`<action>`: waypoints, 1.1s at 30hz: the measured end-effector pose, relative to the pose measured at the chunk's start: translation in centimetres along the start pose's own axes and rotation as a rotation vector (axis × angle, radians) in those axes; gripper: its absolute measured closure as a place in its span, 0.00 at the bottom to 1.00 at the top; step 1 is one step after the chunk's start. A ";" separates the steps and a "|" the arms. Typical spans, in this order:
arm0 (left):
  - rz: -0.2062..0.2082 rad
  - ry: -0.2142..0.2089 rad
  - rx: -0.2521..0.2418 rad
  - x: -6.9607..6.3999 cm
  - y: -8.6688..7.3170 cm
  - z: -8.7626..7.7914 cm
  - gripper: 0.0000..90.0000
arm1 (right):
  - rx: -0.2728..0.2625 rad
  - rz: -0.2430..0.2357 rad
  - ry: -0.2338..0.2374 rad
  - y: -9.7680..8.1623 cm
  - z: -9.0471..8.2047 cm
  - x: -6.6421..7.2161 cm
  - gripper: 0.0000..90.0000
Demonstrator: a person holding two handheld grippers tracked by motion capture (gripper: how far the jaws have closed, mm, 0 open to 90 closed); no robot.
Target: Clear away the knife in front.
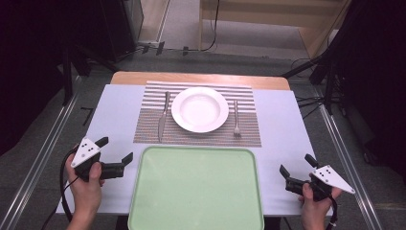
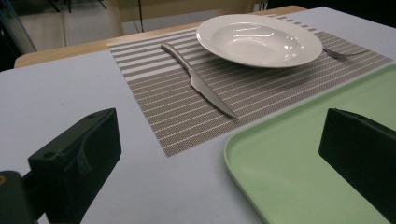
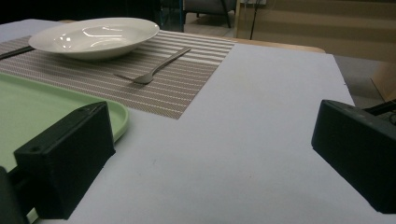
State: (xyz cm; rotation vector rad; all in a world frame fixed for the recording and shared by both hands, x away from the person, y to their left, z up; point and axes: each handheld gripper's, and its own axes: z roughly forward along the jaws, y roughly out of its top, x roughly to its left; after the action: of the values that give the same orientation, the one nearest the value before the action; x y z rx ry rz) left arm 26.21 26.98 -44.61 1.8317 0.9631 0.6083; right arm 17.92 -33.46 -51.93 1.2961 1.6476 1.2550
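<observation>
Cutlery and a white plate (image 1: 199, 109) sit on a striped placemat (image 1: 151, 132) at the centre of the high view, beyond an empty green tray (image 1: 196, 187) in the lower middle. The left gripper (image 1: 116, 156) at lower left and the right gripper (image 1: 297, 171) at lower right rest beside the tray, jaws wide apart, holding nothing. The knife (image 1: 163, 115) lies left of the plate, long axis running up the frame, handle toward the top, blade tip toward the tray. The fork (image 1: 236, 116) lies right of the plate, tines toward the tray. Likely risks: flat, thin cutlery may slip from the jaws, or a reaching gripper may nudge the plate's rim.
</observation>
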 end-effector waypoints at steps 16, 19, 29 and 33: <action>0.005 -0.027 0.004 -0.1 3.2 3.4 0.00 | -0.004 -0.006 -0.001 -0.1 0.0 0.1 0.00; 0.009 -0.028 -0.001 -0.2 4.0 3.9 0.00 | -0.010 -0.015 -0.004 -0.1 0.0 0.0 0.00; 0.008 -0.036 -0.003 0.0 5.9 6.0 0.00 | -0.003 -0.015 0.004 -0.1 0.0 0.0 0.00; 0.005 -0.027 0.003 0.2 6.4 6.8 0.00 | 0.002 -0.006 0.007 -0.1 0.0 0.1 0.00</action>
State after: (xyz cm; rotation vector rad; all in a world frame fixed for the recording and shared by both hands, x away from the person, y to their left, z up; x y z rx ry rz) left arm 33.65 22.11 -41.71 1.8411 0.9430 0.5839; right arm 17.83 -33.35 -52.00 1.2884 1.6567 1.2565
